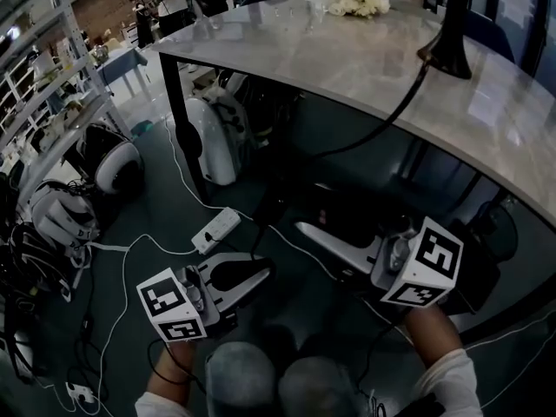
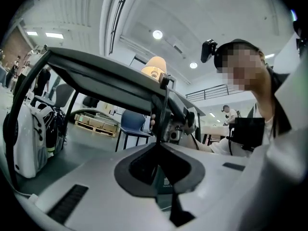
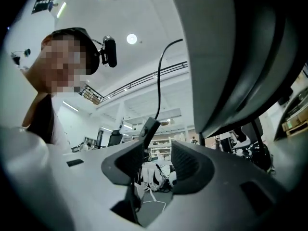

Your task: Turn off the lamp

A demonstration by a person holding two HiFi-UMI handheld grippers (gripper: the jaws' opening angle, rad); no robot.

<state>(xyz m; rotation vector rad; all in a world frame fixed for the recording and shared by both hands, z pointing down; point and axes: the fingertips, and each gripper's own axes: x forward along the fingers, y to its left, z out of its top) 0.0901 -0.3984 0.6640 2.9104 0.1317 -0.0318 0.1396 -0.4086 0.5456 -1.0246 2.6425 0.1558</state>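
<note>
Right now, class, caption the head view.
Left gripper grips the lamp cord below the table; right gripper, jaws open.

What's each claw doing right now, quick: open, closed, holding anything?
Left claw: closed, pinching the thin black lamp cord.
Right claw: open, holding nothing.

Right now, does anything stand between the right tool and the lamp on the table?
Yes, the table: the right tool is held below its curved edge, while the lamp stands on top. Only the lamp's cord hangs over the edge towards the tool.
</note>
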